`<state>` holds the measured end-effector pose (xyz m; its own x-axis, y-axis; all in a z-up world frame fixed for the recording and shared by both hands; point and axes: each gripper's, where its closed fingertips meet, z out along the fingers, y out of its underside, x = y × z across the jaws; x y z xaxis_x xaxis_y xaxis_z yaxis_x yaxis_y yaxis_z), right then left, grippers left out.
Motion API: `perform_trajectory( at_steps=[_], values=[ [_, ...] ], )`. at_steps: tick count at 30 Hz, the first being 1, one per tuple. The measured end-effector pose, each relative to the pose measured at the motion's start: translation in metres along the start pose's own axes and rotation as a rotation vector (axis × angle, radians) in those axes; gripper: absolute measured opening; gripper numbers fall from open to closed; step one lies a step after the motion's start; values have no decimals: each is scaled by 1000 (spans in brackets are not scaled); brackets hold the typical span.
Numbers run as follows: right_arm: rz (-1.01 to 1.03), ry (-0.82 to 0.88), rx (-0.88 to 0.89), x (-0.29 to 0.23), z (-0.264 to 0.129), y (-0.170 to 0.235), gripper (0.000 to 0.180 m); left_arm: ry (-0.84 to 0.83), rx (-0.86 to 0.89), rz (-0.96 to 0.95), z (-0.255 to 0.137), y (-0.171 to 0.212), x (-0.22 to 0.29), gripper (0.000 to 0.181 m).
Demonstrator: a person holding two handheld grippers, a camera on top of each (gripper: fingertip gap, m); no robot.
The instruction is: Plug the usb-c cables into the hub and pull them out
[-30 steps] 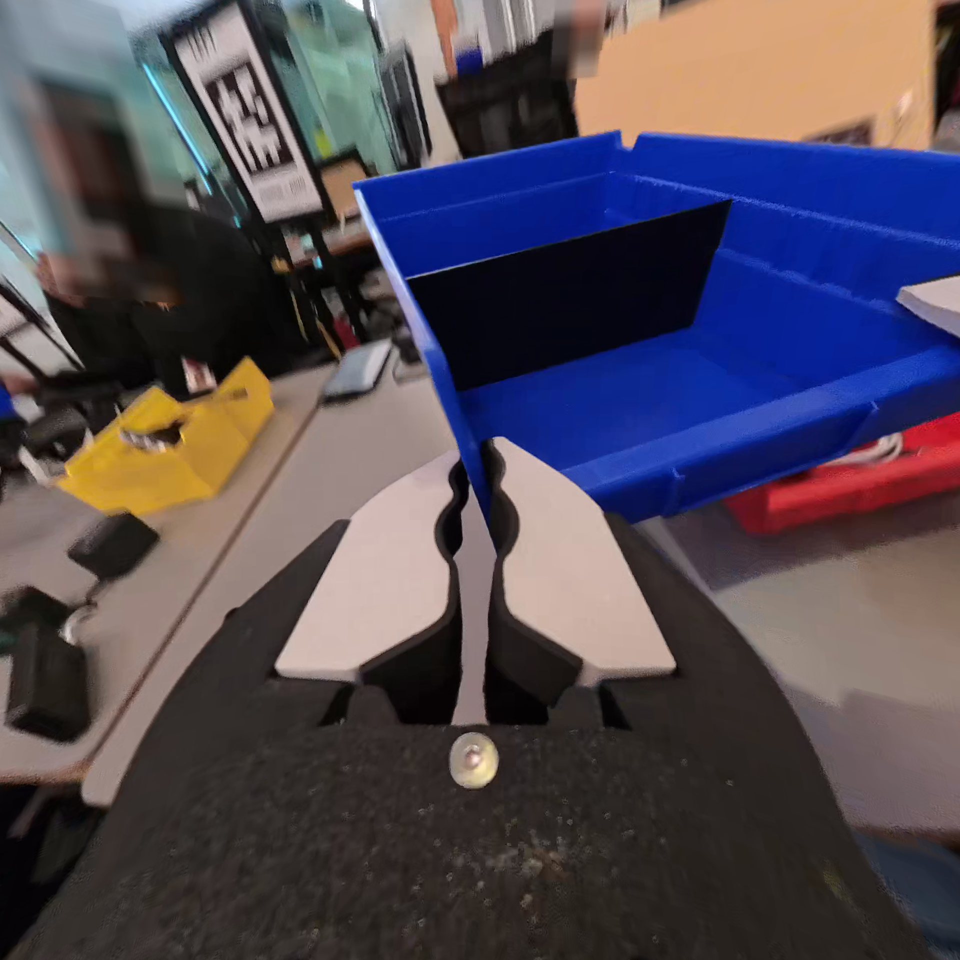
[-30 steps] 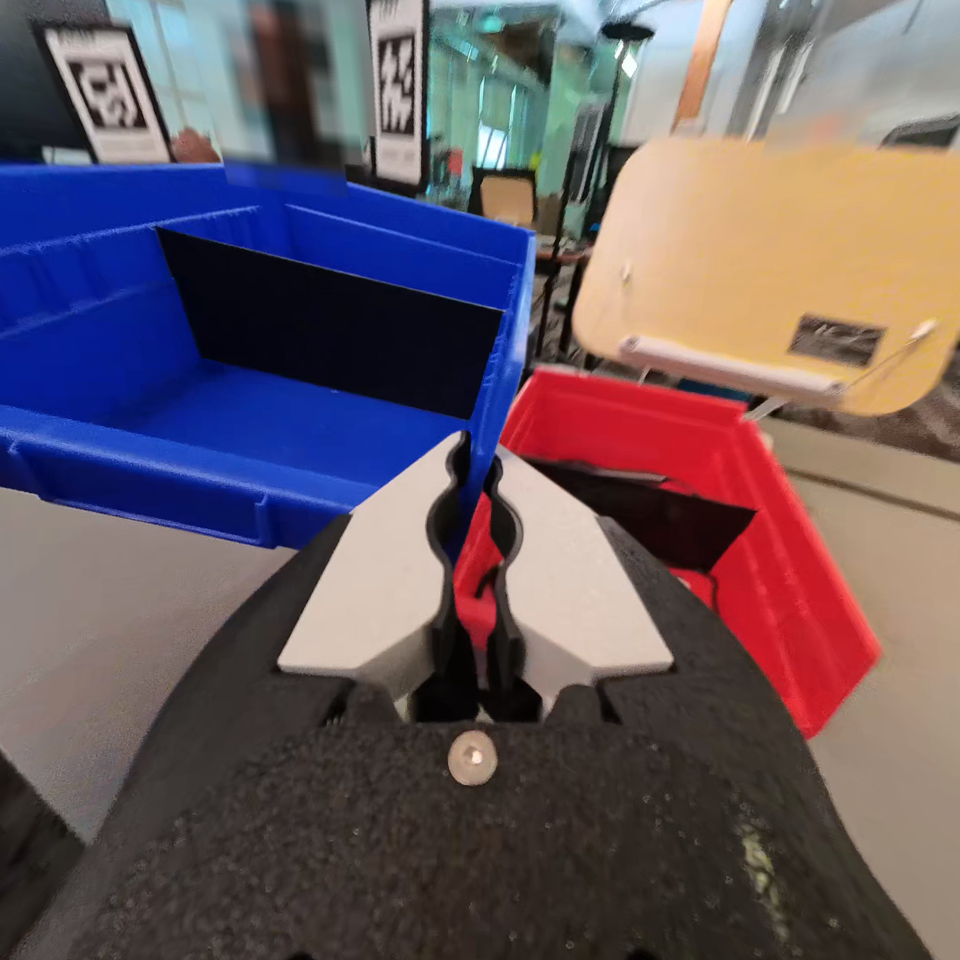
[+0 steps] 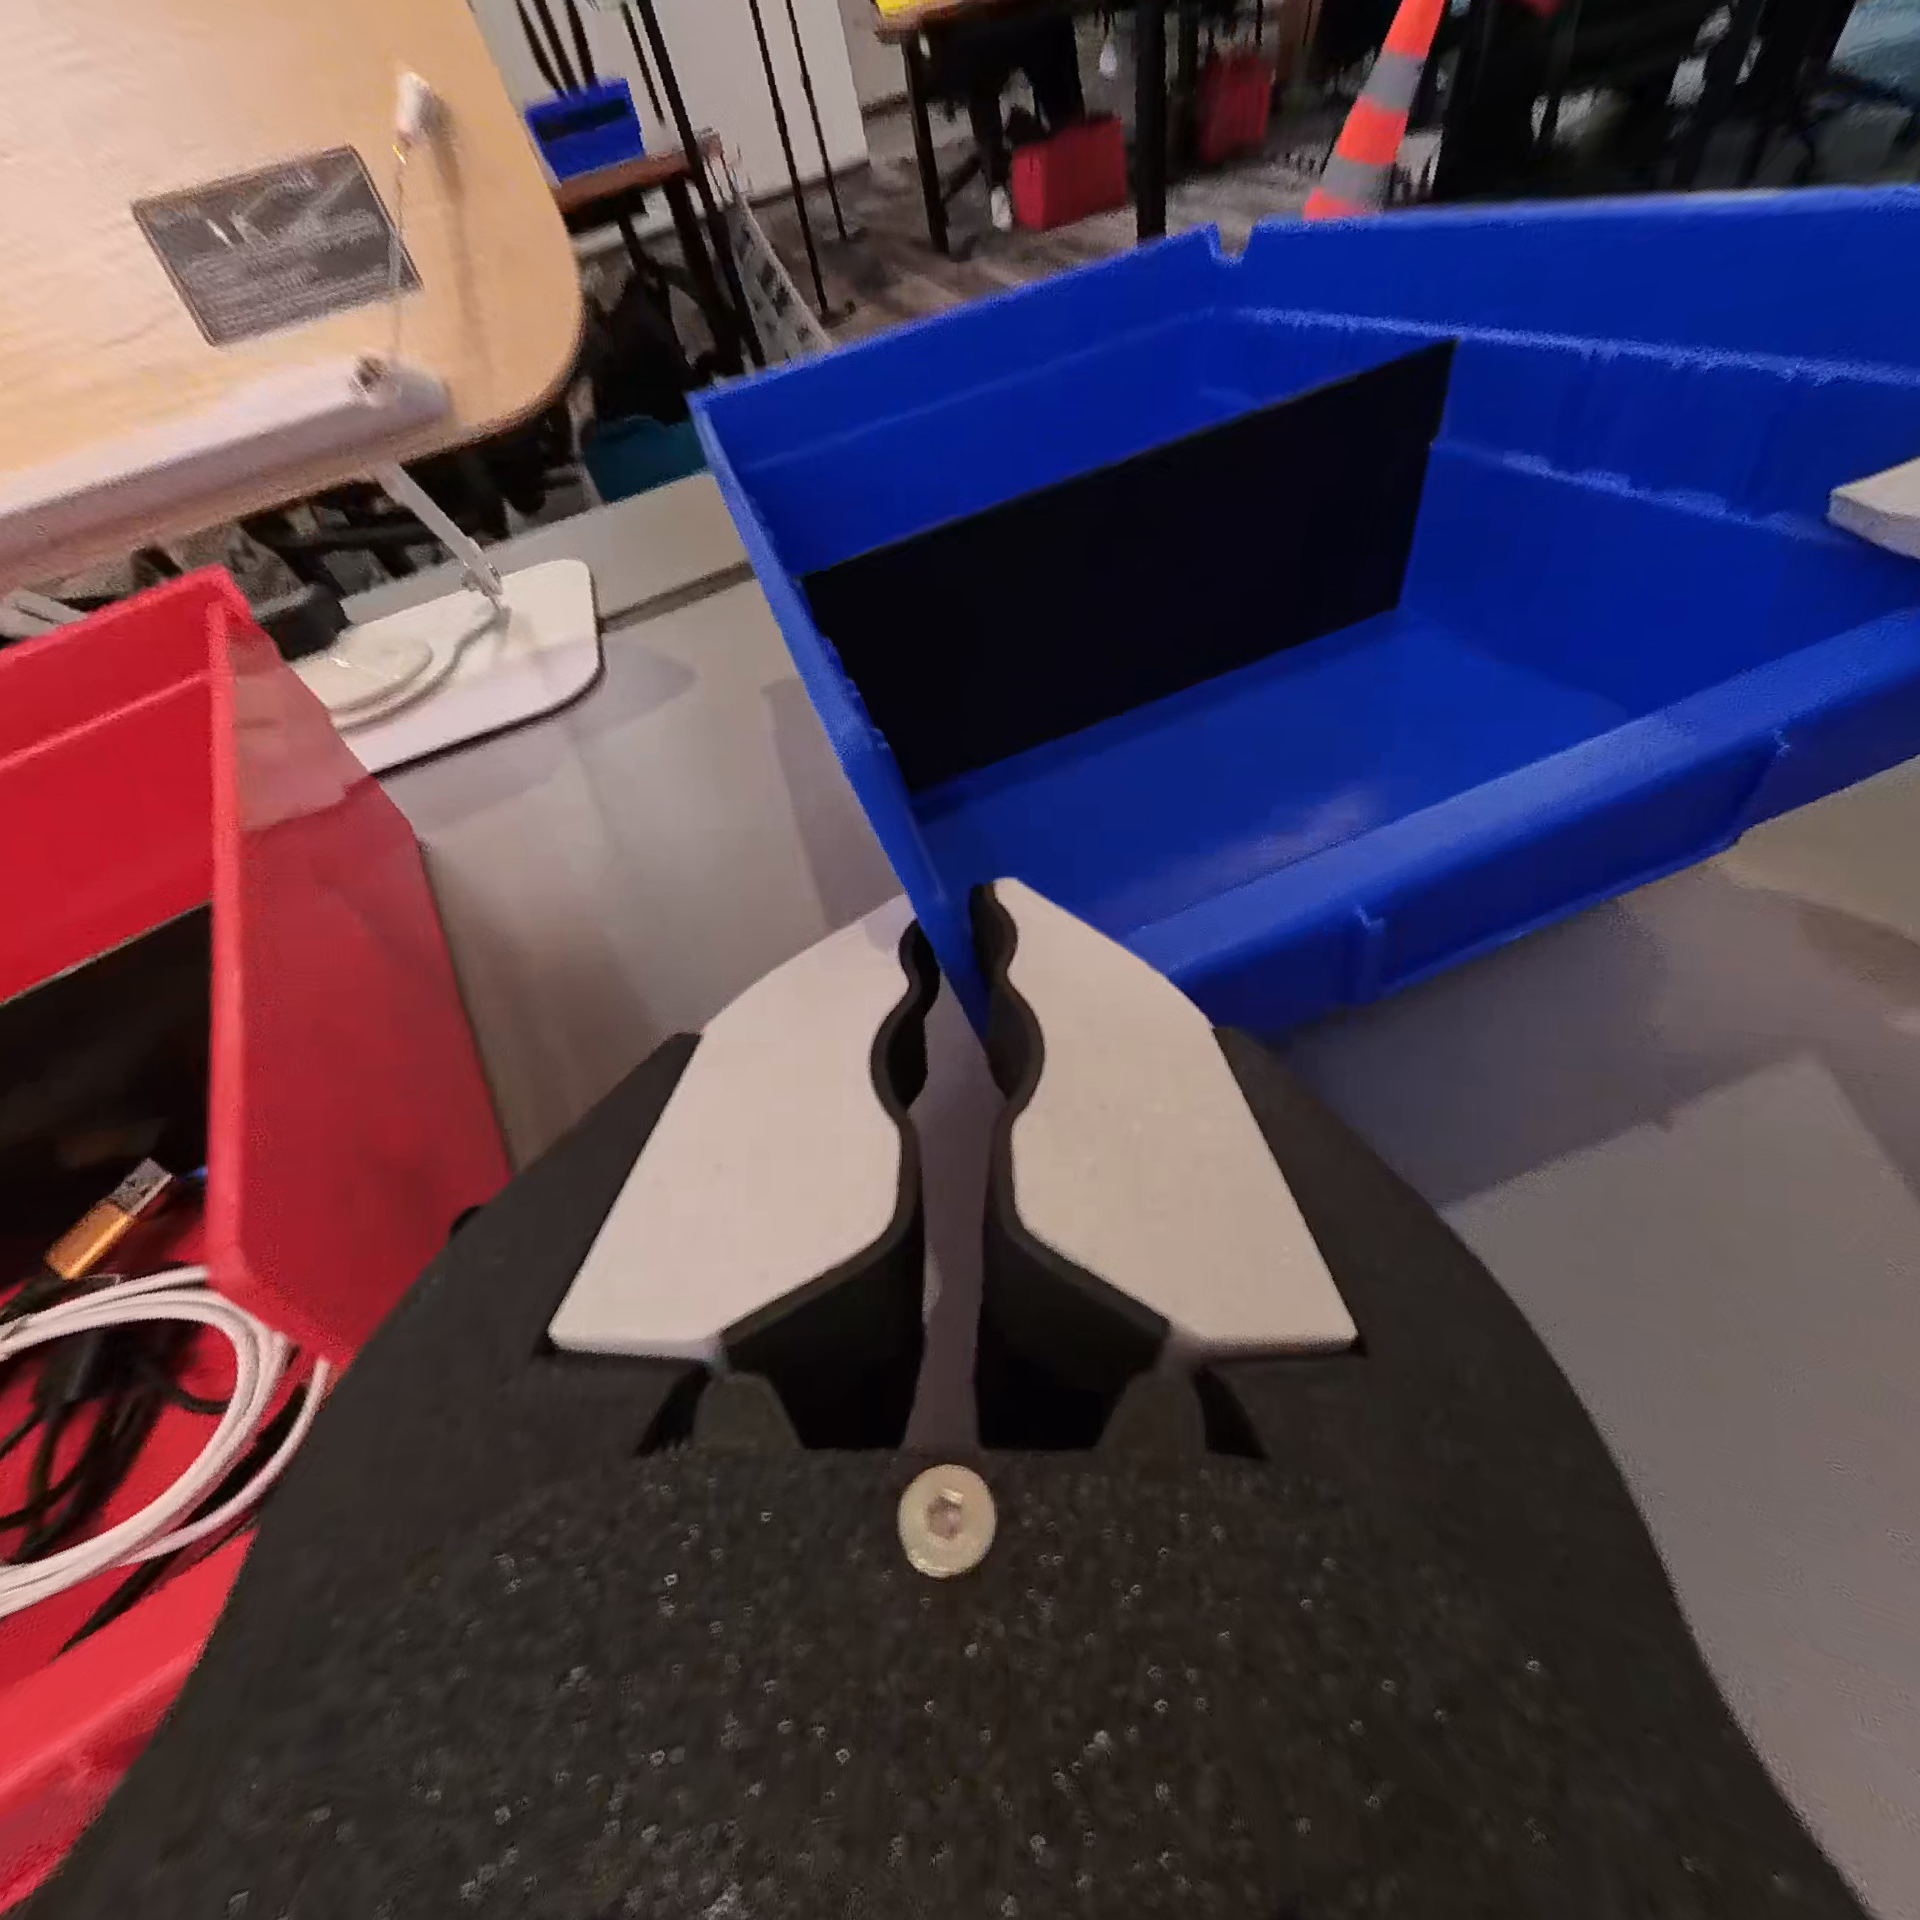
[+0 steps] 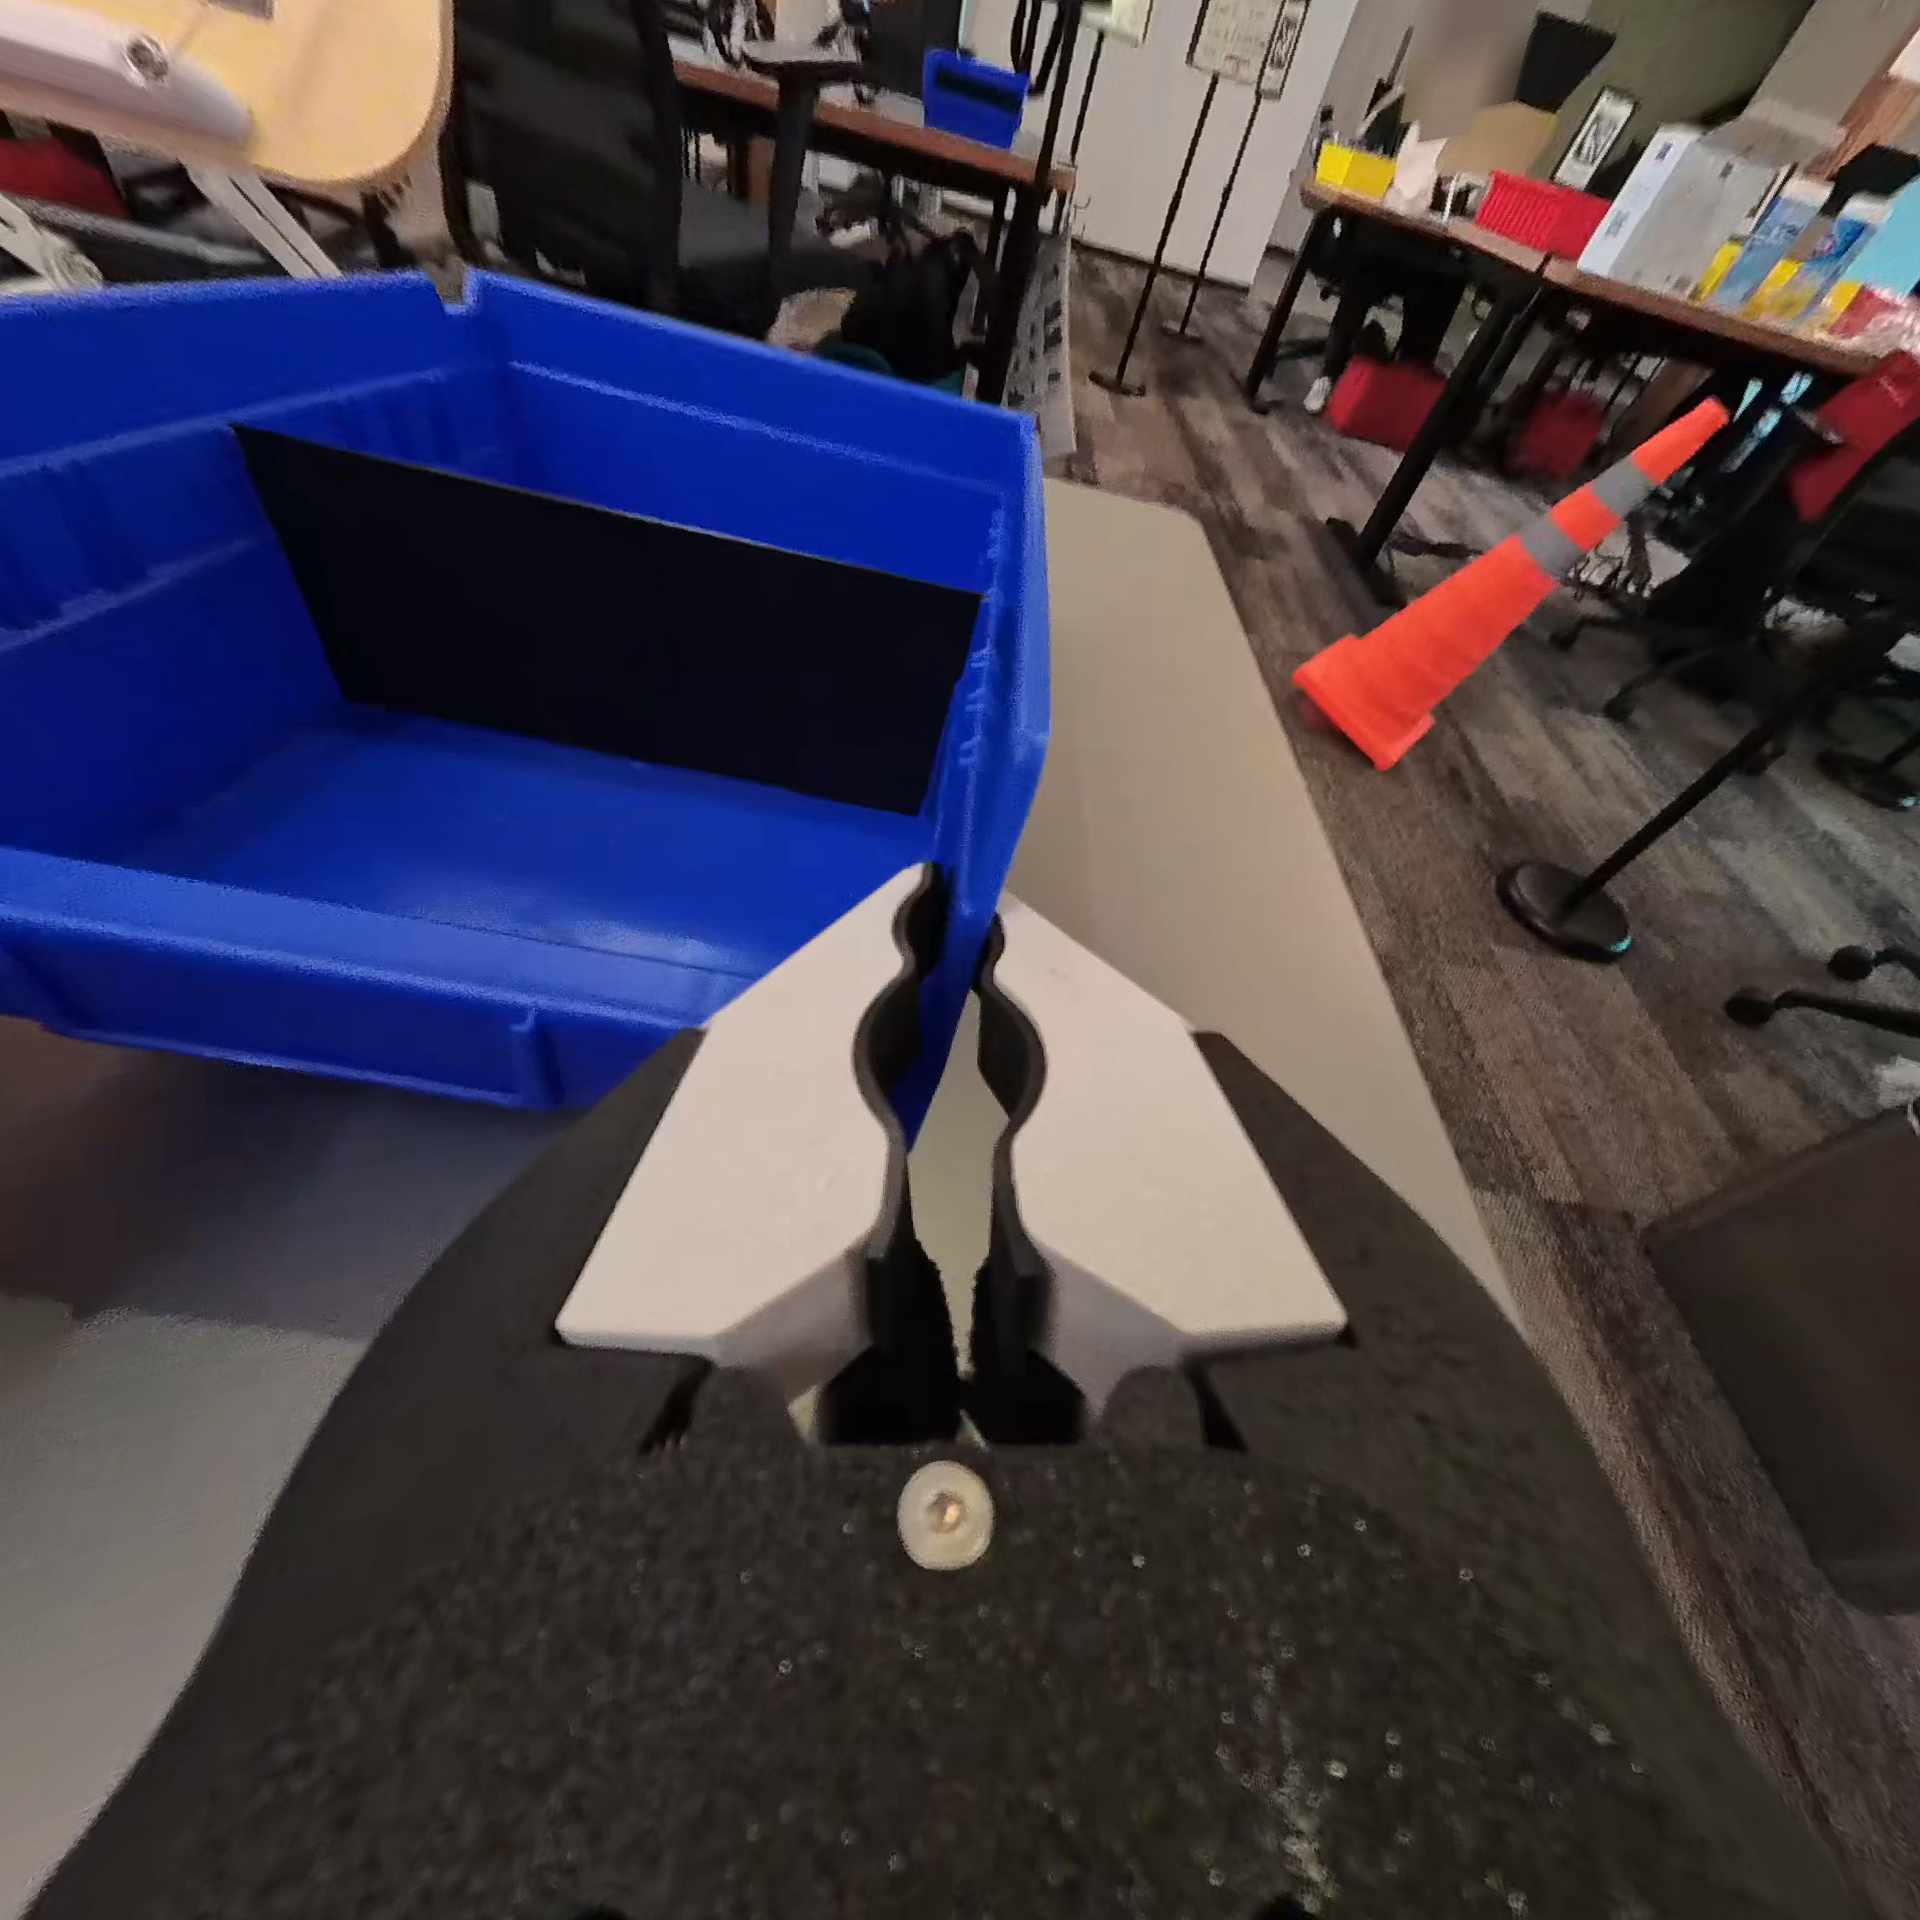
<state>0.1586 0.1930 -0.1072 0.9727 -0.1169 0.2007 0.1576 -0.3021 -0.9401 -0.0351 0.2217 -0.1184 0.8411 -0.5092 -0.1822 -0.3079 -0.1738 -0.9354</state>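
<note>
My left gripper (image 3: 951, 914) is shut on the left end wall of an empty blue bin (image 3: 1299, 769). My right gripper (image 4: 961, 904) is shut on the right end wall of the same blue bin (image 4: 468, 810). One of its fingers (image 3: 1881, 520) shows at the right edge of the left wrist view. A black divider (image 3: 1122, 582) stands inside the bin. A red bin (image 3: 312, 987) at the left holds a coiled white cable (image 3: 208, 1351), black cables and a gold plug (image 3: 109, 1226). No hub is in view.
The grey table (image 3: 644, 852) runs under both bins; its right edge (image 4: 1226, 665) drops to the floor. A tan board on a white stand (image 3: 468, 665) is behind the red bin. An orange cone (image 4: 1455, 623) and chairs stand on the floor to the right. There is about 20 cm between the tips of the two grippers.
Both grippers, still shut on the blue bin, have swung it round. The red bin, which was behind the blue bin, is now at its left, beside my left gripper.
</note>
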Motion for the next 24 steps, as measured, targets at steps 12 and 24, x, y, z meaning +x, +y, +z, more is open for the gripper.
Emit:
perform_trajectory(
  at_steps=[12,24],
  values=[
    [151,-15,-180,-2,8,36,2,281,-170,-82,-26,19,21,20],
    [47,-93,284,-110,-62,-98,33,-128,-103,-263,-163,56,-225,46]
  ],
)
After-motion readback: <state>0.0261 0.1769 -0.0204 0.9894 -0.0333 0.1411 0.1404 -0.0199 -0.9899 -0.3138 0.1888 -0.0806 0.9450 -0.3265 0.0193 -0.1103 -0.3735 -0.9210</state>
